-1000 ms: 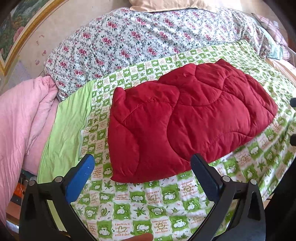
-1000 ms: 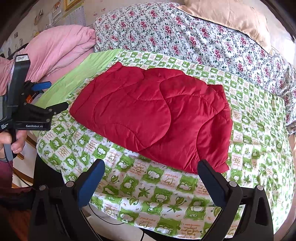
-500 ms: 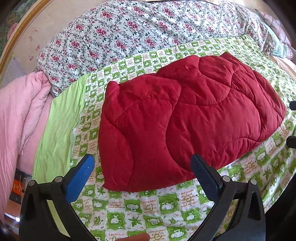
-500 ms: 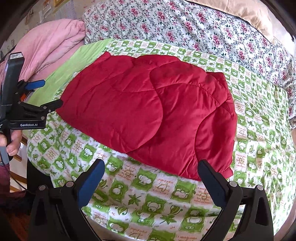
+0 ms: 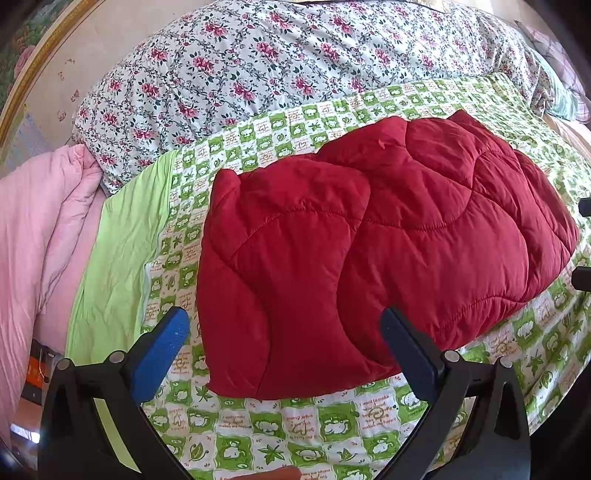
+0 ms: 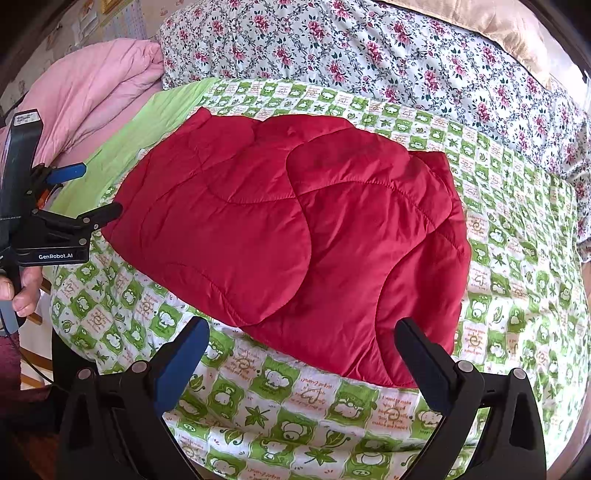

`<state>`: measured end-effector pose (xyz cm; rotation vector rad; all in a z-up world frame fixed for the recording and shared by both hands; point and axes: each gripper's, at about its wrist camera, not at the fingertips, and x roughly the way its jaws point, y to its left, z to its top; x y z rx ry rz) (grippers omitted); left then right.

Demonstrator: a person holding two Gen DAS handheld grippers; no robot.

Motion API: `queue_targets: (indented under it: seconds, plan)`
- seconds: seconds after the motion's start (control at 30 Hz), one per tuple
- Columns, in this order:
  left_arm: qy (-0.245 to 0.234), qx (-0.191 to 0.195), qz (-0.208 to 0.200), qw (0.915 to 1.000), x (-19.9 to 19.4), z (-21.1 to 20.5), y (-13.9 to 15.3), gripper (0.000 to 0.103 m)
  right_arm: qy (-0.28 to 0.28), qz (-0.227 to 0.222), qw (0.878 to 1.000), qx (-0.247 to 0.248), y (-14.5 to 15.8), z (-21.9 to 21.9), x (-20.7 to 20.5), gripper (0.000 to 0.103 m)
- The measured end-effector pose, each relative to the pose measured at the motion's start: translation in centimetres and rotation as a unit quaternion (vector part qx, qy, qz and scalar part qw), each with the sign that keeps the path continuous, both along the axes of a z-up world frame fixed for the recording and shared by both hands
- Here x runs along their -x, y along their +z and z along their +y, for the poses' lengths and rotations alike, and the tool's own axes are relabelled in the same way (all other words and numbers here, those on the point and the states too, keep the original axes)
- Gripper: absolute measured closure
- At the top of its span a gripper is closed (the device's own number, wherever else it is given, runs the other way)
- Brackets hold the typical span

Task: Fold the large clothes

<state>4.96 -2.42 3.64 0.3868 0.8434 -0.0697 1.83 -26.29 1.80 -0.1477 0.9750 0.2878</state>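
A red quilted padded garment (image 5: 369, 243) lies folded and flat on a green-and-white checked quilt (image 5: 295, 424). It also shows in the right wrist view (image 6: 295, 240). My left gripper (image 5: 284, 339) is open and empty, just above the garment's near-left edge. My right gripper (image 6: 303, 347) is open and empty, above the garment's near edge toward its right end. In the right wrist view the left gripper (image 6: 96, 192) appears at the far left, held by a hand, its fingers apart beside the garment's left end.
A floral duvet (image 5: 277, 74) is piled behind the garment. A pink blanket (image 5: 37, 240) and a light green sheet (image 5: 118, 258) lie to the left. A beige pillow (image 6: 509, 33) sits at the back right. The checked quilt (image 6: 295, 424) drops off at the near bed edge.
Both grippers have moved forward and down toward the garment, which now fills more of each view. Both stay open. The garment has not moved.
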Motion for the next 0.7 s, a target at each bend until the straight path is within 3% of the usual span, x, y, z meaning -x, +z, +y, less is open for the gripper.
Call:
queue_targets:
  seconds: [0.7]
  plan:
    - [-0.010, 0.010, 0.006, 0.9999, -1.3, -0.6, 0.1, 0.000, 0.013, 0.000, 1.000, -0.001, 0.5, 0.1, -1.9, 0.002]
